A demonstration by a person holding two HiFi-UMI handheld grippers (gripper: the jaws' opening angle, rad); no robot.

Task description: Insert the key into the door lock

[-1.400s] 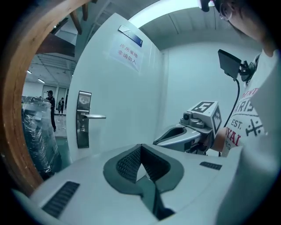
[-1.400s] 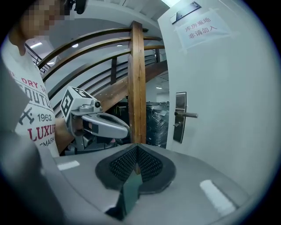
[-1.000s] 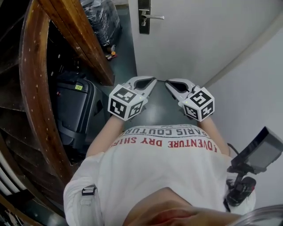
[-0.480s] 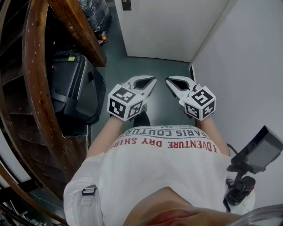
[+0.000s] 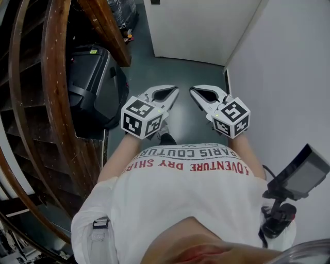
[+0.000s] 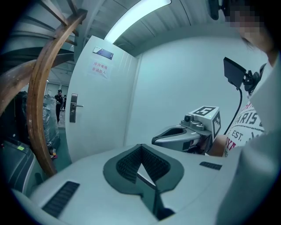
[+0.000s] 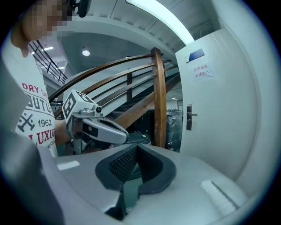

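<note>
The white door (image 5: 201, 26) stands at the end of a narrow passage, with dark floor between it and me. Its lock plate and lever handle (image 6: 73, 107) show small in the left gripper view, and the handle (image 7: 189, 117) also shows in the right gripper view. My left gripper (image 5: 172, 93) and right gripper (image 5: 193, 93) are held side by side in front of my chest, pointing at the door. Both are shut, pads meeting at the tips (image 6: 141, 149) (image 7: 137, 147). I see no key between either pair of jaws.
A black suitcase (image 5: 95, 82) stands on the left under a curved wooden stair rail (image 5: 54, 103). A white wall (image 5: 289, 77) runs along the right. Wrapped goods (image 5: 124, 7) lie by the door. A small monitor on a mount (image 5: 299, 175) hangs at my right hip.
The door, its handle and the suitcase have slid up the head view, and more floor shows ahead of the grippers. Both grippers keep their side-by-side pose, still shut.
</note>
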